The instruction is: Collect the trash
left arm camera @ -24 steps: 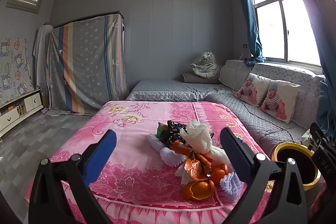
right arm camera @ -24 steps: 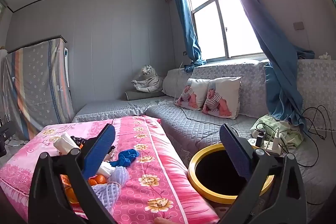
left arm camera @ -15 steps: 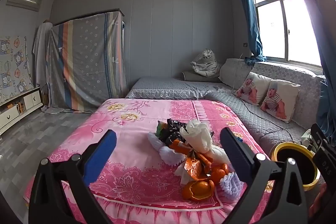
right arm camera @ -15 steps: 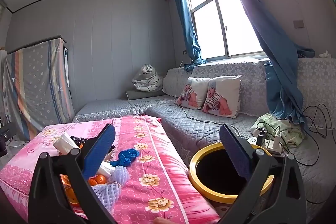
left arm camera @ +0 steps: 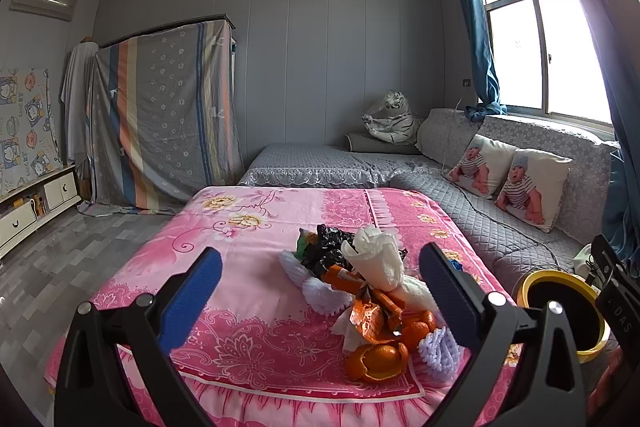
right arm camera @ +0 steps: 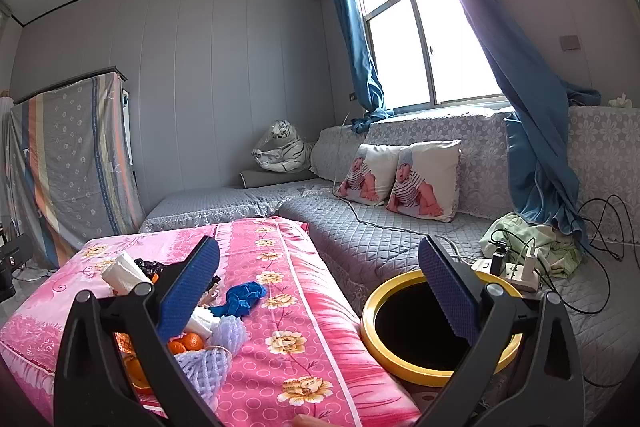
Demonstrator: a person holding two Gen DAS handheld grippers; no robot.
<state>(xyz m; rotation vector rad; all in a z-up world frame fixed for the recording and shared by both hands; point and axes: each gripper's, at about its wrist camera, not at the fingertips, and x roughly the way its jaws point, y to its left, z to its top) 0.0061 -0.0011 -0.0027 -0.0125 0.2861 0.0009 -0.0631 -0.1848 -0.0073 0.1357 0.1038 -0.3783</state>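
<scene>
Pink floral table (left arm camera: pixel 248 291) carries the trash pile (left arm camera: pixel 372 291): orange peels, white tissue, black wrapper, foam nets. My left tongs (left arm camera: pixel 320 291) hang spread wide before it, gripping nothing. My right tongs (right arm camera: pixel 318 291) gape equally wide, empty, between the pile and the yellow-rimmed bin (right arm camera: pixel 384 331) just beside the table.

i see free pink cover (left arm camera: pixel 224 291) on the left of the trash pile (left arm camera: pixel 360 287), so my left gripper (left arm camera: pixel 320 291) can pass there. the bin mouth (right arm camera: pixel 416 331) is unblocked, with chargers and cables (right arm camera: pixel 516 267) just behind it.
</scene>
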